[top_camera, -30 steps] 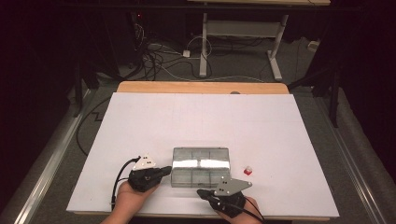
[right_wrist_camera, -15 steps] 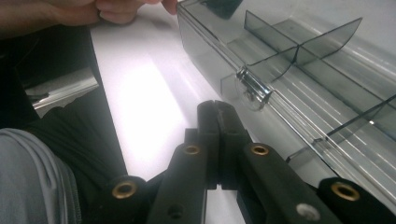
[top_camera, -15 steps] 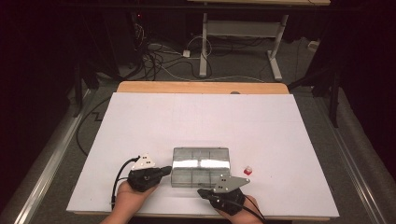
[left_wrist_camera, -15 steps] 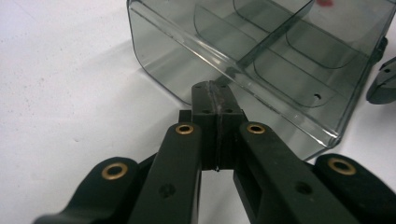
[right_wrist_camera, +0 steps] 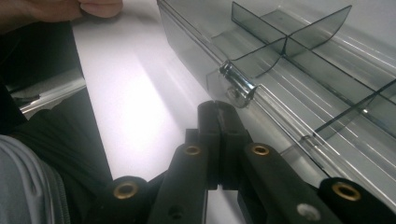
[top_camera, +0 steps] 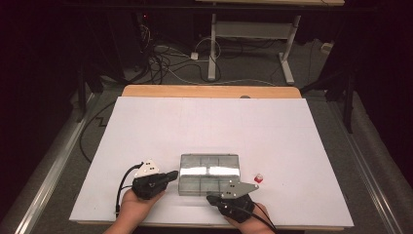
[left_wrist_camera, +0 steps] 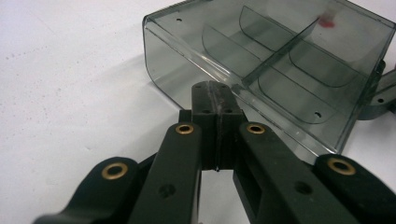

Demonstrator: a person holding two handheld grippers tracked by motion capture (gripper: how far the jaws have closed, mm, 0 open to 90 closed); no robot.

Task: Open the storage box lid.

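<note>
A smoky clear plastic box (top_camera: 209, 174) with inner dividers lies near the front edge of the white tabletop (top_camera: 214, 126). My left gripper (top_camera: 171, 176) is shut with nothing in it, its tip at the box's left end. In the left gripper view the closed jaws (left_wrist_camera: 215, 91) stand just short of the box wall (left_wrist_camera: 187, 60). My right gripper (top_camera: 212, 198) is shut and empty, lying along the box's front side. In the right gripper view its tip (right_wrist_camera: 217, 108) sits just below the box's clear latch (right_wrist_camera: 238, 84).
A small red and white piece (top_camera: 258, 178) lies on the table just right of the box, and shows through the box wall (left_wrist_camera: 327, 21). The other hand (right_wrist_camera: 70, 7) rests at the table's front edge. Cables and desk legs (top_camera: 212, 48) lie on the floor beyond.
</note>
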